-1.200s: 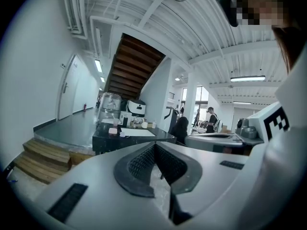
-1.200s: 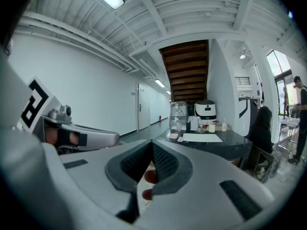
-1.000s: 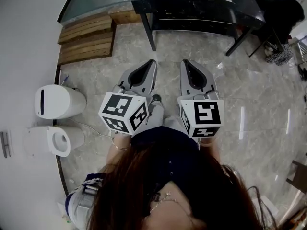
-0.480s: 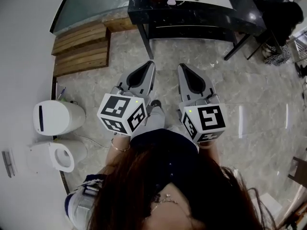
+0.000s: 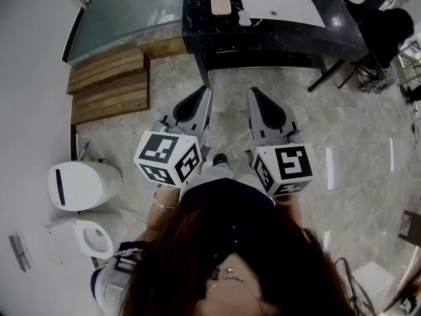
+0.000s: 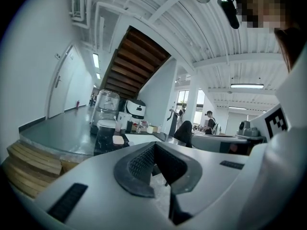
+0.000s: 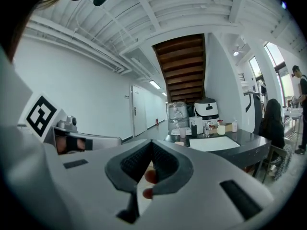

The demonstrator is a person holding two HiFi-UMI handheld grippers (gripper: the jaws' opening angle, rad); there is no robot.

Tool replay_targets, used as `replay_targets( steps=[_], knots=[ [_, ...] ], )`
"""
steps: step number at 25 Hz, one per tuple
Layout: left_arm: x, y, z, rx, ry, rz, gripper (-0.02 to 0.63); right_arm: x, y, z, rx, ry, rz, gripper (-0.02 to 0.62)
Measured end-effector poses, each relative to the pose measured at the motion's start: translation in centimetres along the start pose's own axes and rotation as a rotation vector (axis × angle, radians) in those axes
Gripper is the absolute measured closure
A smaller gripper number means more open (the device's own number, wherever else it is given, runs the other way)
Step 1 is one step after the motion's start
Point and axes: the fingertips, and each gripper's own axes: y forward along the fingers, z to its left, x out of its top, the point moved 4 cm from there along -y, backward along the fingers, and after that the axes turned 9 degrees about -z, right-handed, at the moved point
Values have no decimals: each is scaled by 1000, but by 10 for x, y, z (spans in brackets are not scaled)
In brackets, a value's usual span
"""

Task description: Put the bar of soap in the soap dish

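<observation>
The step in hand looked to be the approach, since neither tool had anything within reach to work on. The left gripper (image 5: 204,91) and the right gripper (image 5: 254,92) were held near level and side by side, pointing at the black counter (image 5: 276,37) well ahead of their tips. On its top, ahead of the gap between the two grippers, lay a pink square piece (image 5: 221,5) and, just beside it, a smaller pale lump (image 5: 244,18). One was presumably the soap dish and the other the bar of soap, though which was which could not be told from this far off. To do it well, the person would need to come close enough to sort the two out, then open one gripper before reaching in. The left gripper's jaws stood pressed together with nothing between them — so did the right's.
</observation>
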Motion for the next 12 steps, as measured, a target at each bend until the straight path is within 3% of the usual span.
replay_targets(
  steps=[12],
  knots=[
    [-2,37,57,-32,-44,22,611,-13,62,-3,-10,51,31,597]
  ],
)
